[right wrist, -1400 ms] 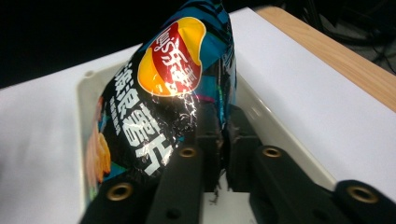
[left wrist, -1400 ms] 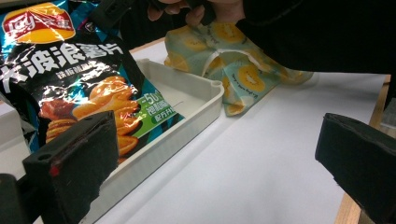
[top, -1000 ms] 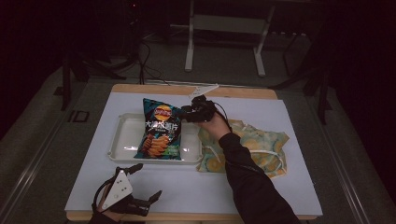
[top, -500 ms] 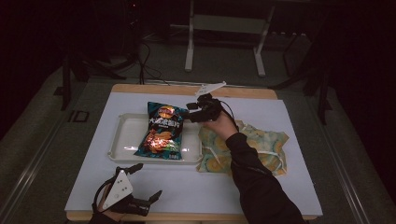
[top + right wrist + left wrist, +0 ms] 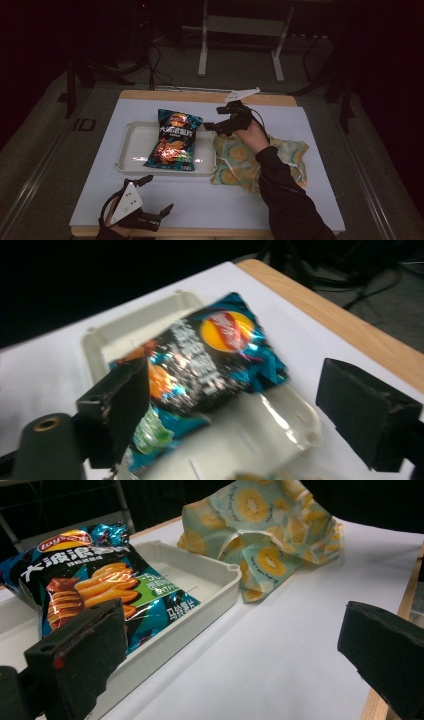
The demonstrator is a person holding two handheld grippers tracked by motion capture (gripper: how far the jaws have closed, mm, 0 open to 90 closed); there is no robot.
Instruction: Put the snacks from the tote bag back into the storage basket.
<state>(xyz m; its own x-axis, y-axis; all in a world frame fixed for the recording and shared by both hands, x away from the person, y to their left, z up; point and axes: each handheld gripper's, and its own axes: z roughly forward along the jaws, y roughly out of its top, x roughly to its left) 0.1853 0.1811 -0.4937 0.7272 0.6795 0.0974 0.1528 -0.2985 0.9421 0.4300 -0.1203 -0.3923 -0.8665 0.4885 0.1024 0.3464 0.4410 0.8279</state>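
Note:
A blue chip bag (image 5: 175, 140) lies in the white tray (image 5: 132, 150), its top edge resting over the far rim. In the right gripper view the bag (image 5: 210, 365) lies beyond the jaws, which stand wide apart. My right gripper (image 5: 209, 126) hangs open just right of the bag's upper corner, holding nothing. A crumpled kiwi-print cloth bag (image 5: 260, 160) lies right of the tray, partly under the right forearm. My left gripper (image 5: 159, 194) rests open near the table's front edge, and its view has the chip bag (image 5: 95, 590), the tray (image 5: 210, 595) and the cloth bag (image 5: 260, 530) ahead of it.
A white mat (image 5: 310, 200) covers the wooden table (image 5: 200, 95). Beyond the far edge, a metal stand (image 5: 240, 30) and cables stand on the dark floor. Bare mat lies between the tray and the front edge.
My right gripper, close against the chip bag's top corner a second ago, has drawn back a little to the right. The bag lies loose in the tray. The left gripper has stayed put.

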